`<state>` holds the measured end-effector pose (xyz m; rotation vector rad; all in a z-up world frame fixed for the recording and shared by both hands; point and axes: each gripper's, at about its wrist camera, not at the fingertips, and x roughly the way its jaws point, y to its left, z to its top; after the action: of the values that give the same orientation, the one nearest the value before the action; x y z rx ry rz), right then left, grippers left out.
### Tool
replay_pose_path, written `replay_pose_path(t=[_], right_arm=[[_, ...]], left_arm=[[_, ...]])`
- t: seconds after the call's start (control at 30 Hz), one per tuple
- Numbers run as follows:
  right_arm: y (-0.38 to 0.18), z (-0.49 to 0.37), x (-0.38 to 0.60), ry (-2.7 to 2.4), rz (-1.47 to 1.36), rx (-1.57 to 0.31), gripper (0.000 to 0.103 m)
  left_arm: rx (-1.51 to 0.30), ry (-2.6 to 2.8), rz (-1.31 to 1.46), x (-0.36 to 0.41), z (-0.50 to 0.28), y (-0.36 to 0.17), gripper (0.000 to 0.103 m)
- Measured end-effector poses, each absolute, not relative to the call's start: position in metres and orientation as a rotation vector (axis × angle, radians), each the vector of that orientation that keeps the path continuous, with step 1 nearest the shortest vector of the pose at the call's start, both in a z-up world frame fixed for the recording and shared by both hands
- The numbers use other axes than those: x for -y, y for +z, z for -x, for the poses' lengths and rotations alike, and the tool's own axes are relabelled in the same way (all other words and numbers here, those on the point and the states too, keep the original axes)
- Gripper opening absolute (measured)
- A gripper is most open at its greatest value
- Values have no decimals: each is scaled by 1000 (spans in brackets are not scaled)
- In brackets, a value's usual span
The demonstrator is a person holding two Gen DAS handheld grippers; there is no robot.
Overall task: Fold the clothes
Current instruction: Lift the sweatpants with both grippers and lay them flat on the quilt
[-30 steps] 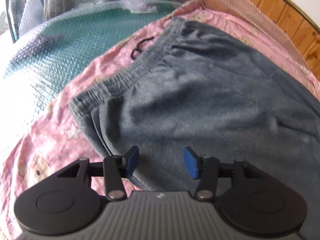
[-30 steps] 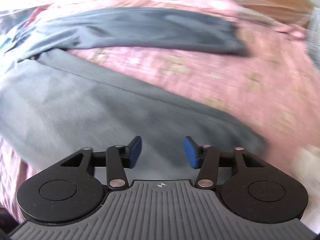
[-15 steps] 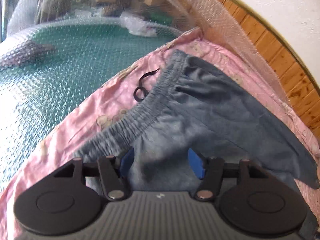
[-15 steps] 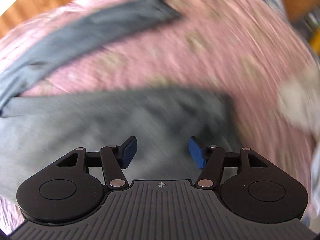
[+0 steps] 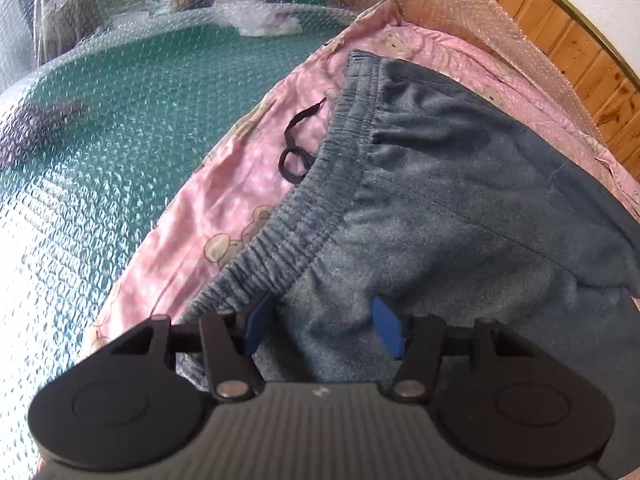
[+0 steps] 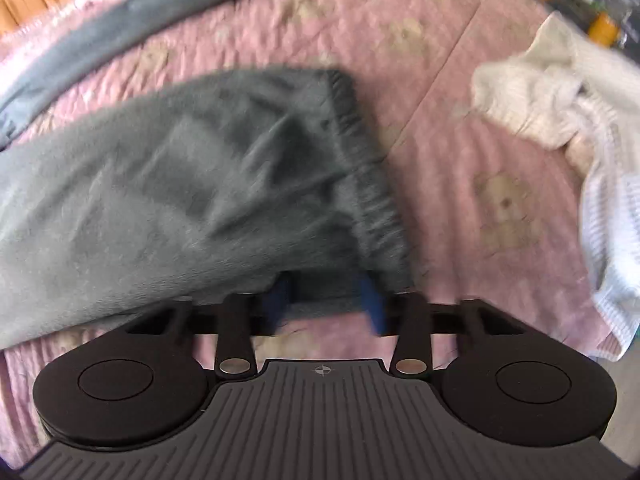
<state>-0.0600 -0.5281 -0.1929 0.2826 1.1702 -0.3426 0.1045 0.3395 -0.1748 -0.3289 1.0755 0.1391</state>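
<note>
Grey sweatpants (image 5: 460,200) lie flat on a pink bear-print sheet (image 5: 240,184). Their elastic waistband (image 5: 320,184) runs diagonally, with a black drawstring (image 5: 296,148) trailing onto the sheet. My left gripper (image 5: 320,324) is low over the near waistband corner. Its jaws are closing, with bunched fabric between the blue pads. In the right wrist view one pant leg (image 6: 180,180) ends in a ribbed cuff (image 6: 360,160). My right gripper (image 6: 326,304) is at the cuff's near corner, jaws closing with the edge between them. The other leg (image 6: 100,36) lies further back.
A rumpled white garment (image 6: 560,100) lies on the sheet to the right of the cuff. Bubble wrap over a green surface (image 5: 100,140) borders the sheet on the left. Wooden panelling (image 5: 580,68) stands behind the bed.
My left gripper has slid to the waistband corner, which now sits between its pads. My right gripper has swung along the leg to the cuff, rolled, and narrowed its jaws.
</note>
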Motion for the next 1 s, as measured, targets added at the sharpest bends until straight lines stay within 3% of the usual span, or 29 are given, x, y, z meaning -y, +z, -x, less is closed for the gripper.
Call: replay_pose_path(t=[0.03,0.1,0.2,0.4,0.5,0.57,0.6,0.77,1.0], right_arm=[[-188,63,530,-370,-294,-1162,31],[-175,68,528,-409,-286,-1137,41],[-171,73,516,-340,-378,-1156,46],[-206,96,520,-406,-855,-1015,48],[-206,102,508,-456,-874,-890,50],[-208,105,504,-479,-891,-848,24],[-209,106,503,-491,-889,-856,2],[-188,121,507,-517,-827,-865,0],[-182,130,528,-570,-643,-1029,0]], left_arm=[[-1084,145,330,-339,-106,-174,57],[-1105,150,307,-336,-111,-173,57],[-1120,154,288,-332,-115,-173,61],[-1123,169,278,-319,-113,-179,68],[-1133,175,241,-312,-115,-181,70],[-1141,174,221,-310,-116,-182,70],[-1144,172,218,-310,-116,-182,70],[-1161,149,209,-313,-118,-182,70],[-1172,130,181,-312,-121,-180,68]])
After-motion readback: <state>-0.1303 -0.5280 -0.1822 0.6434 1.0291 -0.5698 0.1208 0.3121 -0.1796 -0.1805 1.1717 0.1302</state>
